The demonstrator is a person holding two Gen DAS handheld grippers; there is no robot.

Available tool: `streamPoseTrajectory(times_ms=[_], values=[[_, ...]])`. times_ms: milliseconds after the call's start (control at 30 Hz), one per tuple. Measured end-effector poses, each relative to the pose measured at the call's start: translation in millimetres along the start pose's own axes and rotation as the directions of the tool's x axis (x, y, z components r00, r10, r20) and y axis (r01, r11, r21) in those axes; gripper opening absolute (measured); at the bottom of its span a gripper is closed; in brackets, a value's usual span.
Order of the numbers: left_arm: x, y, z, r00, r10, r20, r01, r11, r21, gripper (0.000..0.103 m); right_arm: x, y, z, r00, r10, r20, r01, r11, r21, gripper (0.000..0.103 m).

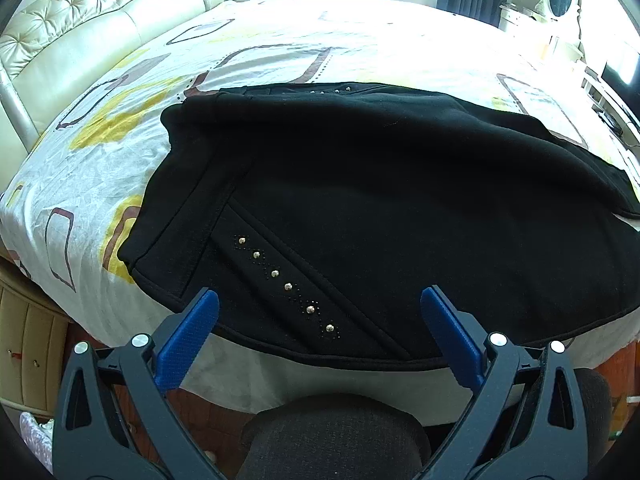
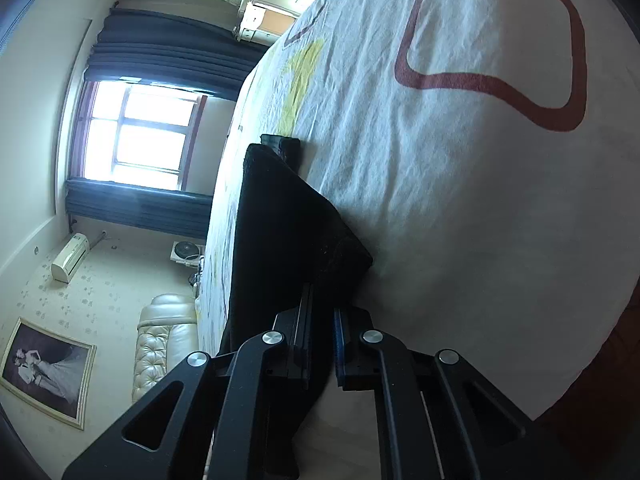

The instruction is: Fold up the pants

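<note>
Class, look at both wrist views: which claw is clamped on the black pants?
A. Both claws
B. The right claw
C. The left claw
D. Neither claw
B: the right claw is shut on the black pants, while the left claw hovers open above them.

Left gripper [image 1: 320, 300] — level, its 2 blue-padded fingers [image 1: 188, 344] spread wide apart, nothing between them. Right gripper [image 2: 320, 320] — rolled onto its side, its 2 fingers drawn close together and pinching a fold of the black pants [image 2: 280, 216]. Both grippers show dark linkage arms with silver pivot pins.
</note>
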State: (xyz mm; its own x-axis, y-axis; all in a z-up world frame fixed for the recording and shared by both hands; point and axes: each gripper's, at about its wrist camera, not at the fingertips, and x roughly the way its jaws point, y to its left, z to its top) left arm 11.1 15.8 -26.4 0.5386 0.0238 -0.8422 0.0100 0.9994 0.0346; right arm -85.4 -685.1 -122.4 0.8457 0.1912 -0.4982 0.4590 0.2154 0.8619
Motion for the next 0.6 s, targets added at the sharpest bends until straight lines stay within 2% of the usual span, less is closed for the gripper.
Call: streamPoseTrajectory(times_ms=[133,233,300,367,400,433,533,600], values=[[-7,5,3,1.000,0.000,0.022,0.000,1.000,0.002,0.101,-35,8,14,0.986,-0.130,0.100,0.136,0.989,-0.055,0.007],[-11,9,9,0.999,-0.003,0.039,0.002,1.000,0.005,0.101,-41,-8,17,0.974,-0.208,0.084,0.212,0.976,-0.042,0.007],[-11,11,14,0.999,0.000,0.042,0.000,1.000,0.011,0.101,-39,-20,13,0.975,-0.209,0.070,0.211,0.977,-0.020,0.007],[-13,16,18,0.999,-0.017,0.039,0.016,1.000,0.015,0.101,-46,-28,16,0.972,-0.217,0.092,0.216,0.976,0.026,0.023],[-14,19,20,0.999,-0.034,0.036,0.034,0.999,0.017,0.101,-52,-30,18,0.965,-0.241,0.104,0.236,0.970,0.053,0.040],[-14,23,22,0.998,-0.052,0.030,0.052,0.998,0.018,0.101,-57,-31,18,0.957,-0.261,0.124,0.253,0.965,0.073,0.045],[-11,39,28,0.995,-0.096,0.003,0.096,0.995,0.005,0.101,-72,-12,21,0.927,-0.332,0.175,0.336,0.942,0.010,0.046],[-6,53,34,0.991,-0.128,-0.025,0.128,0.992,-0.013,0.101,-68,11,22,0.926,-0.331,0.179,0.349,0.934,-0.074,0.048]])
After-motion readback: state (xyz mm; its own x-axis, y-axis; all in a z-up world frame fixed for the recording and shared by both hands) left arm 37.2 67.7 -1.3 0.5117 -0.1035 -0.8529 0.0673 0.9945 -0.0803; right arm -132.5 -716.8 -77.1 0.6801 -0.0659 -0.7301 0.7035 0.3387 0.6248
